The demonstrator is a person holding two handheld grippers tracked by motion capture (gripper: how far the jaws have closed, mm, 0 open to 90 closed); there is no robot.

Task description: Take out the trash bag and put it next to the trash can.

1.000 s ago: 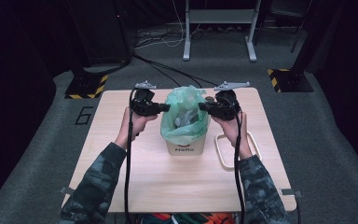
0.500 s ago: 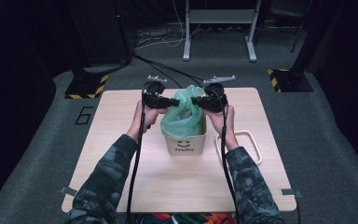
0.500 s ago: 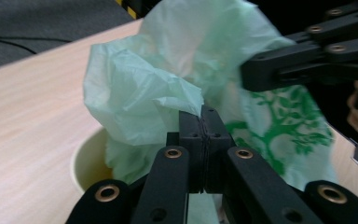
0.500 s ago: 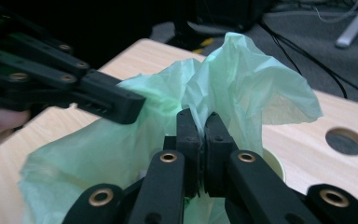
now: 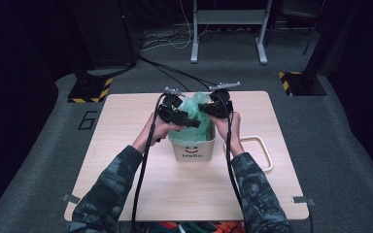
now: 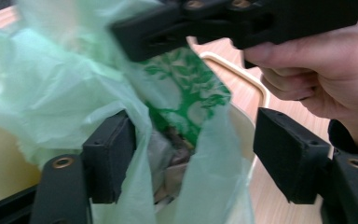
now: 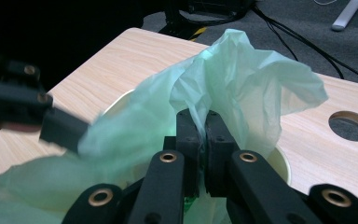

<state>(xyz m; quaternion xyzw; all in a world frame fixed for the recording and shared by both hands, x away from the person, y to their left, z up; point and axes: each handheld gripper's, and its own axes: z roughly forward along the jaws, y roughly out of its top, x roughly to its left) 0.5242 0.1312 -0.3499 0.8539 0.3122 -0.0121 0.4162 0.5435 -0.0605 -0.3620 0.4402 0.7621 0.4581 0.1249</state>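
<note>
High view: green bag (image 5: 194, 114) in bin (image 5: 193, 148), bench (image 5: 126, 126) centre.
Left gripper view: left tongs (image 6: 193, 161) just opened, film loose between; regrip rim higher.
Right gripper view: right tongs (image 7: 203, 140) pinch film; hold taut.

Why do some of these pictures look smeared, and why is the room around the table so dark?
High view: light falls on the table while the floor and walls sink into black. Left gripper view: the green bag and the other tongs above it are streaked by motion blur. Right gripper view: its own shut tongs on the bag are sharp, while the left tongs at the side are smeared.
</note>
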